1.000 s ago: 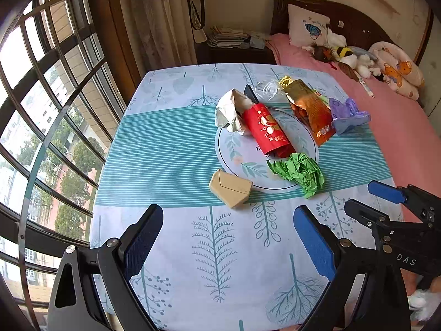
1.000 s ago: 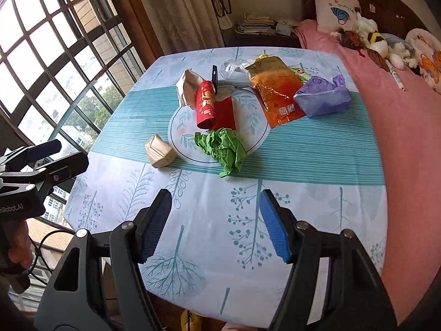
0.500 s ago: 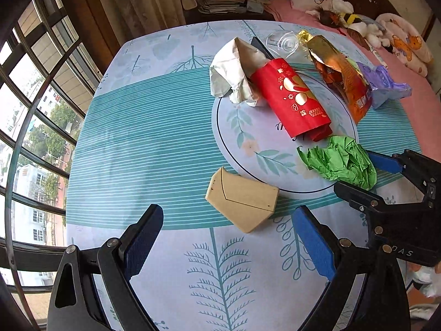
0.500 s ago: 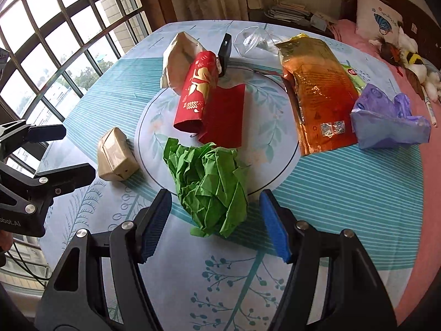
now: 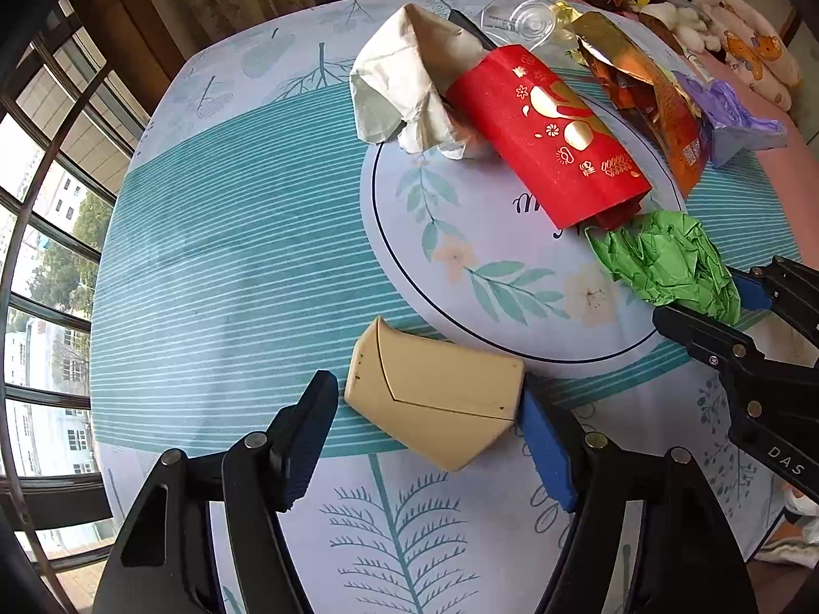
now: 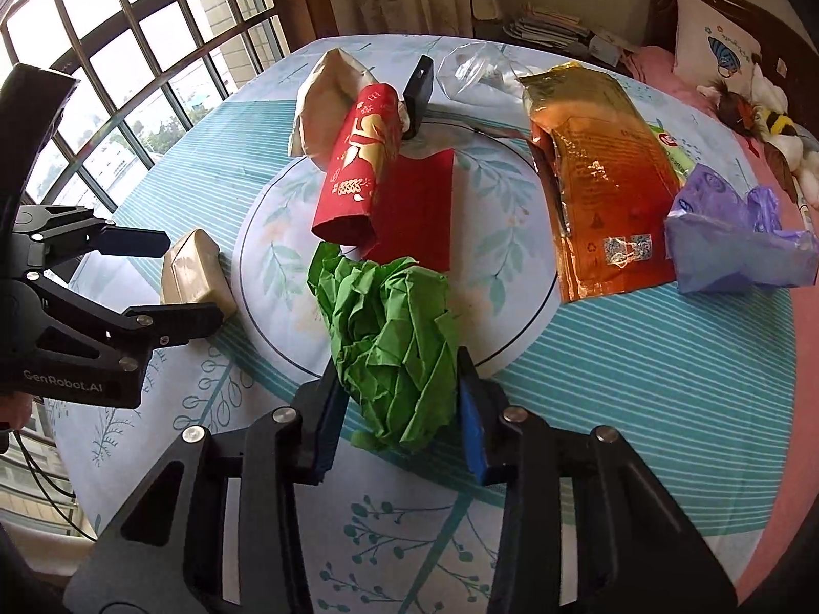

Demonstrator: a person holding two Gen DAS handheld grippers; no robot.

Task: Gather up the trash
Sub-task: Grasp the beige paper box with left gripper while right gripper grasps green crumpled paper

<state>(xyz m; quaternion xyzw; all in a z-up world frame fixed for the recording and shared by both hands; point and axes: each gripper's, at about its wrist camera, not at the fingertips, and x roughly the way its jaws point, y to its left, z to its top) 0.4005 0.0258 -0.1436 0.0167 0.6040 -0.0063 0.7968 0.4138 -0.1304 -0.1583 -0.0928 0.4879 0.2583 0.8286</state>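
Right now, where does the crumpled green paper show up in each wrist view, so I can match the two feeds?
Left wrist: crumpled green paper at right of centre, just below the red packet.
Right wrist: crumpled green paper low at centre, between the right gripper fingers.
Shared landmark: the red packet, just beyond the paper in both.

Desk (image 5: 245,266) covered by a blue-teal leaf-print cloth. Lying on it: tan box (image 5: 435,401), crumpled green paper (image 6: 394,337), red envelope (image 5: 547,138), crumpled beige paper (image 5: 404,77), orange-gold foil bag (image 6: 604,179), purple plastic bag (image 6: 737,245), clear plastic wrapper (image 6: 476,69).
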